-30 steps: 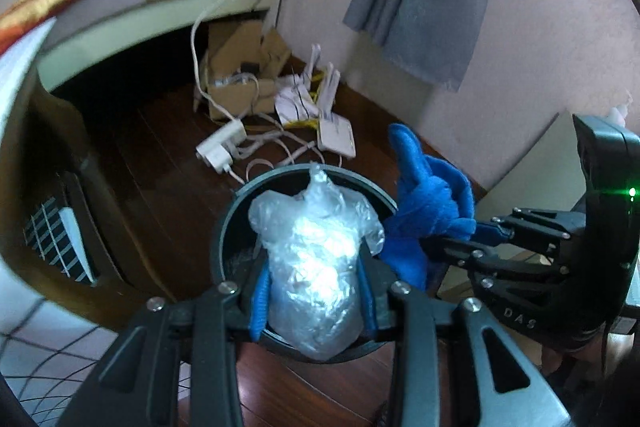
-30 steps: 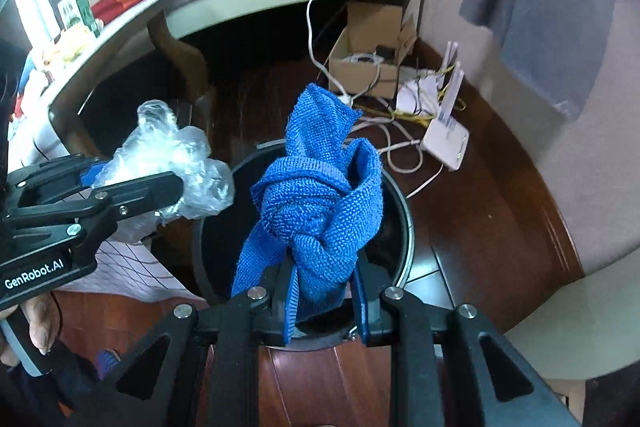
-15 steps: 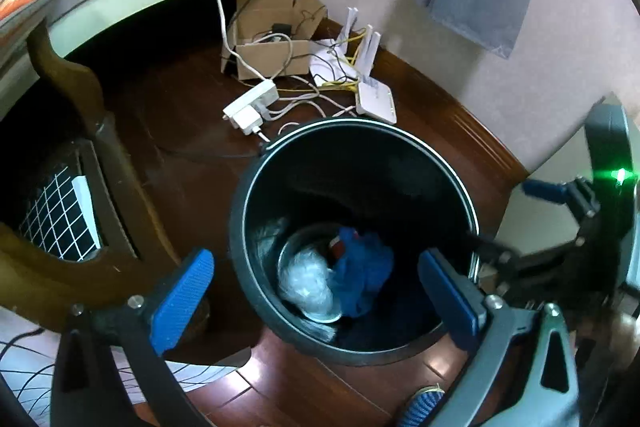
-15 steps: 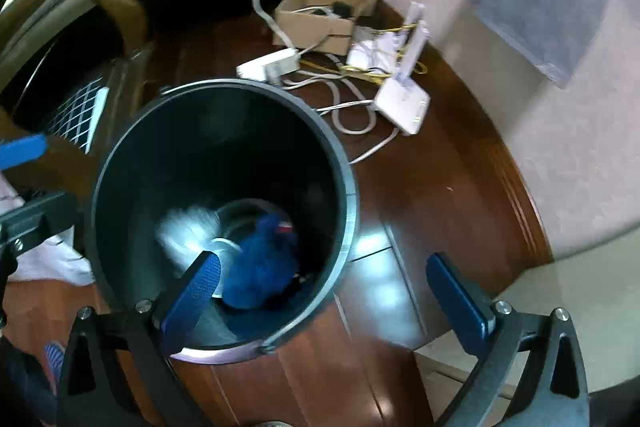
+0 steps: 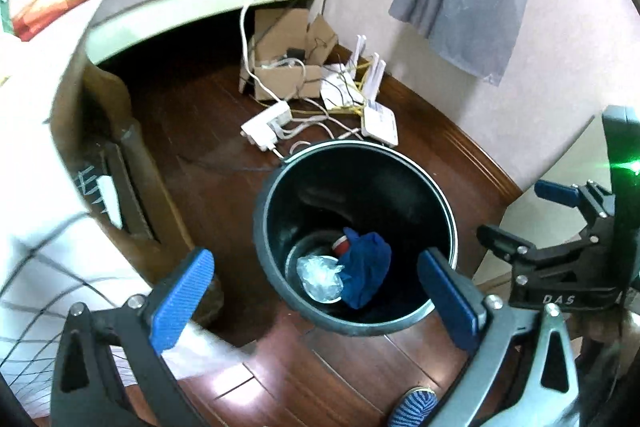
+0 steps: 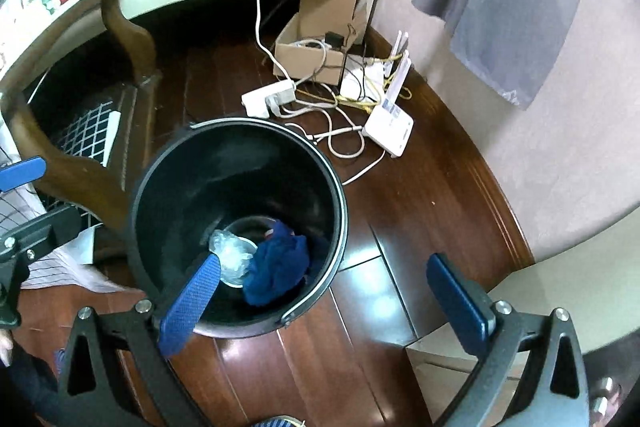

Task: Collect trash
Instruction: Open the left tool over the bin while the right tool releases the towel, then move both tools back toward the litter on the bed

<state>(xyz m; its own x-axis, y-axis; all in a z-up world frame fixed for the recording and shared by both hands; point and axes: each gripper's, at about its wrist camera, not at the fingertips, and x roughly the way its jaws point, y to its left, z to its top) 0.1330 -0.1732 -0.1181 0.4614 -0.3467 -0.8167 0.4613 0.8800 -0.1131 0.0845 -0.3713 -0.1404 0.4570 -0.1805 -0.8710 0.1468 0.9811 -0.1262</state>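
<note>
Now blue cloth [image 5: 366, 273] and plastic wrap [image 5: 320, 277] inside bin [image 5: 408, 163], both jaws wide, emptied.

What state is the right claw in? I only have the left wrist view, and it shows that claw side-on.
Observer: The right claw is wide open, with nothing between its pads.
Operator: Is it over the bin?
Observer: Partly. In the right wrist view one pad overlaps the near rim of the bin, while the other sits over the wooden floor.
</note>
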